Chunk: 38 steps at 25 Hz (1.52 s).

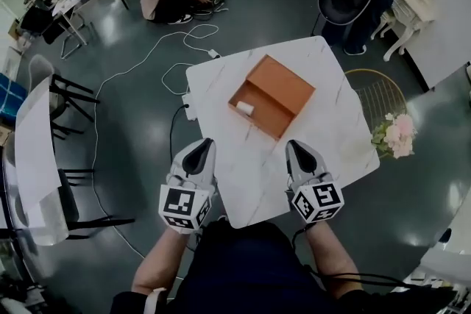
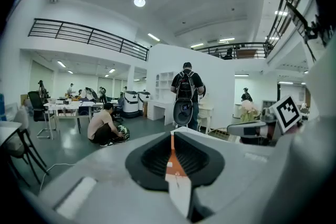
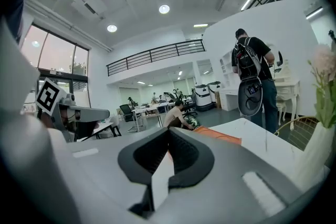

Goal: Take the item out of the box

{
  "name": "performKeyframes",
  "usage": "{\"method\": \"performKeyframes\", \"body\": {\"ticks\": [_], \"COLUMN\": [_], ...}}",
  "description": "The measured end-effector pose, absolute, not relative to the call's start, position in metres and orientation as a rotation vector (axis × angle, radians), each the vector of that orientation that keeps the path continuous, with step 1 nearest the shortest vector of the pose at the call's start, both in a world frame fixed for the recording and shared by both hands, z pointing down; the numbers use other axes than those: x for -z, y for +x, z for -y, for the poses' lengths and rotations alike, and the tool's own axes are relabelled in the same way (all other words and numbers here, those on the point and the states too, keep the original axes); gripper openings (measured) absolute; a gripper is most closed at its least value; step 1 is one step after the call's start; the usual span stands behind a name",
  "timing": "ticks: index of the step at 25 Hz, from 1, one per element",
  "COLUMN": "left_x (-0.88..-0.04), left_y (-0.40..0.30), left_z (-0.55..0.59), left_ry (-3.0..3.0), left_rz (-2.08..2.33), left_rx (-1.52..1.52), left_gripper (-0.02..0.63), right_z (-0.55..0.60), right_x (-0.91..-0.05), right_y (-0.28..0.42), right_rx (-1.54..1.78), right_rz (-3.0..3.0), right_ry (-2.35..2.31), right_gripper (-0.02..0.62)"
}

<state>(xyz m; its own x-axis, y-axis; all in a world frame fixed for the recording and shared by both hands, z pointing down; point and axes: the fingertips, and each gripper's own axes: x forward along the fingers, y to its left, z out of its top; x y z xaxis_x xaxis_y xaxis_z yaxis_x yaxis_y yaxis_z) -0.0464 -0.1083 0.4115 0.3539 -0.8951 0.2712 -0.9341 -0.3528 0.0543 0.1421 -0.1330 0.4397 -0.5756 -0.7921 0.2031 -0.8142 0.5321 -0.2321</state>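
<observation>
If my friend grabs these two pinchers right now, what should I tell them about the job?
Left gripper: shut, empty, at the table's near side.
Right gripper: shut, empty, also at the near side.
The orange box lies open on the white table, with the small white item inside.
Done: nothing yet.
Left: open a gripper, reach in, grab the item and lift it out.

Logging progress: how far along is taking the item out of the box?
Done: the box already lies open on the table. In hand: nothing; left tongs and right tongs are shut, empty, short of the box. Left: grasp the white item inside and lift it out.
</observation>
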Motion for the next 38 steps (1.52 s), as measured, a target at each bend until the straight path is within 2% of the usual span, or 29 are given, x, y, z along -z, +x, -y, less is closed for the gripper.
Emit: {"method": "performKeyframes", "body": {"ticks": [18,24,28,33,38], "left_x": [-0.476,-0.495,-0.503,-0.506,-0.515], "left_y": [-0.104,-0.121,-0.131,-0.149,-0.171], "left_z": [0.141,0.145,0.146,0.139,0.125], "left_ry": [2.237,2.190,2.156,2.103,2.023], "left_rz": [1.667,1.645,1.661,1.705,1.757], "left_rx": [-0.356,-0.359,-0.358,-0.351,-0.353], "left_gripper": [0.020,0.020,0.020,0.020,0.020], "right_z": [0.230,0.253,0.270,0.282,0.288], "right_x": [-0.525,-0.556,-0.594,-0.639,-0.674], "right_y": [0.094,0.059,0.044,0.033,0.033], "right_rx": [-0.498,-0.471,-0.533,-0.678,-0.682], "right_rz": [2.521,2.440,2.342,2.222,2.116], "right_ry": [1.166,0.929,0.741,0.613,0.556], "right_gripper": [0.006,0.089,0.185,0.189,0.183]}}
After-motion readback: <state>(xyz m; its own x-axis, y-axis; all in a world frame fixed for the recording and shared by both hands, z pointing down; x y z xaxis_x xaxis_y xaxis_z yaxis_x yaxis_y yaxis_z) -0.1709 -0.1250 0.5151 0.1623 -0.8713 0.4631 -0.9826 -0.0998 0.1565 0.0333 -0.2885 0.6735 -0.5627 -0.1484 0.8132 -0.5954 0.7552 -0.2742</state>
